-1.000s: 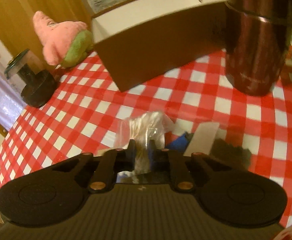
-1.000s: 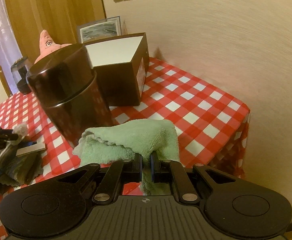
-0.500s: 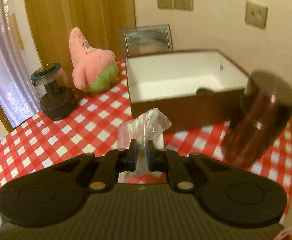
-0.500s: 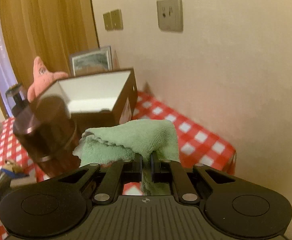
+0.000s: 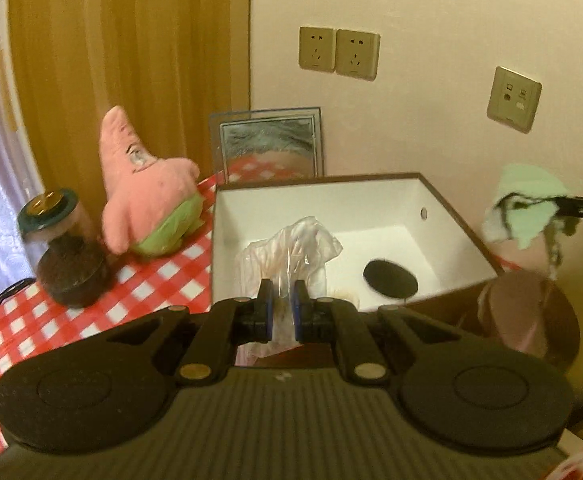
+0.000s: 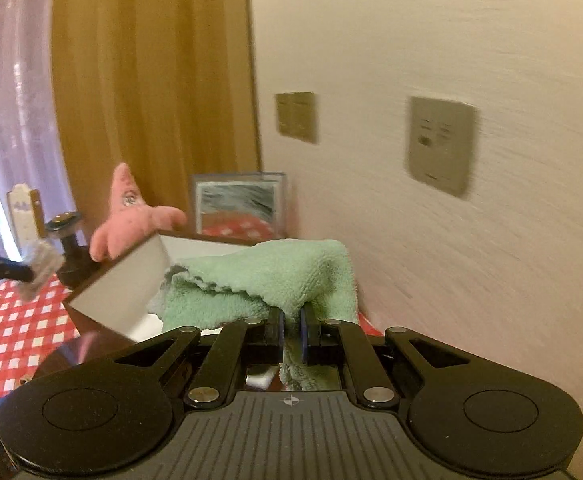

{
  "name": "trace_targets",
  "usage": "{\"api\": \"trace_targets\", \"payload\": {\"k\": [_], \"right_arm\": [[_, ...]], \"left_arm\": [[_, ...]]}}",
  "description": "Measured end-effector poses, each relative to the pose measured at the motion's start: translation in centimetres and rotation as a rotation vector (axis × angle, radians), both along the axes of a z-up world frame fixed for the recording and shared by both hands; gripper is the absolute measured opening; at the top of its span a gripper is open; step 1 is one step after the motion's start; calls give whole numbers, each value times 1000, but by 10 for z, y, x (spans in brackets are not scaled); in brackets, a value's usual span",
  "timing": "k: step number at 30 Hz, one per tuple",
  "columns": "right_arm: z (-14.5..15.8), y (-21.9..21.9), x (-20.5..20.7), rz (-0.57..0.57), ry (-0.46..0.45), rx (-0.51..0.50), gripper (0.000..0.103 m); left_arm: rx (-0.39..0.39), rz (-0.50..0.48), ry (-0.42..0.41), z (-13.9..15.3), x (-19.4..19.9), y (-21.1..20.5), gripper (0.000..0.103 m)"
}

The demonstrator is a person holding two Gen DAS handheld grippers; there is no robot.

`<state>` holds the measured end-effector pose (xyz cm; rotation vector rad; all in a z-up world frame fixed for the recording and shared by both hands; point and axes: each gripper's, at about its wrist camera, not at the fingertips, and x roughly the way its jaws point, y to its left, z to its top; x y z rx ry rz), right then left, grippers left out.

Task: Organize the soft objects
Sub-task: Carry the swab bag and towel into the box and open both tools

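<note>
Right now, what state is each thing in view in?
Left claw: shut on plastic bag, held above the box.
Right claw: shut on green towel, lifted.
Box: open, a dark round item inside.
Pink plush: upright on the tablecloth.
Jar: lidded.

A home, probably a dining corner: a checked tablecloth (image 5: 23, 332) at lower left, a curtain (image 5: 131, 60) at upper left, wall sockets (image 5: 337, 54) (upper centre), a framed picture (image 5: 269, 144) and a plush toy (image 5: 147, 192).
</note>
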<state>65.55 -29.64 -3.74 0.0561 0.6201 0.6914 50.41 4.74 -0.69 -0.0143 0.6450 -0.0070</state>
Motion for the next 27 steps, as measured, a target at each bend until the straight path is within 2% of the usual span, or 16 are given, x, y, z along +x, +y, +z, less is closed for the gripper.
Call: {"api": "trace_targets", "payload": {"k": [7,14,21,27], "right_arm": [[-19,58,45,128,40,-5,8],[-49,106,85,214,111,-18,8],[-75,134,116,255,175,-22,8],[-85,146,135,269,199,-7,8]], "left_arm": [[-28,1,28,-10,55,-10,10],[-54,10,102,-34,109,-10,10],[-40,27,160,-56,148,-7,10],[-21,44,179,-64,170,-5,11]]}}
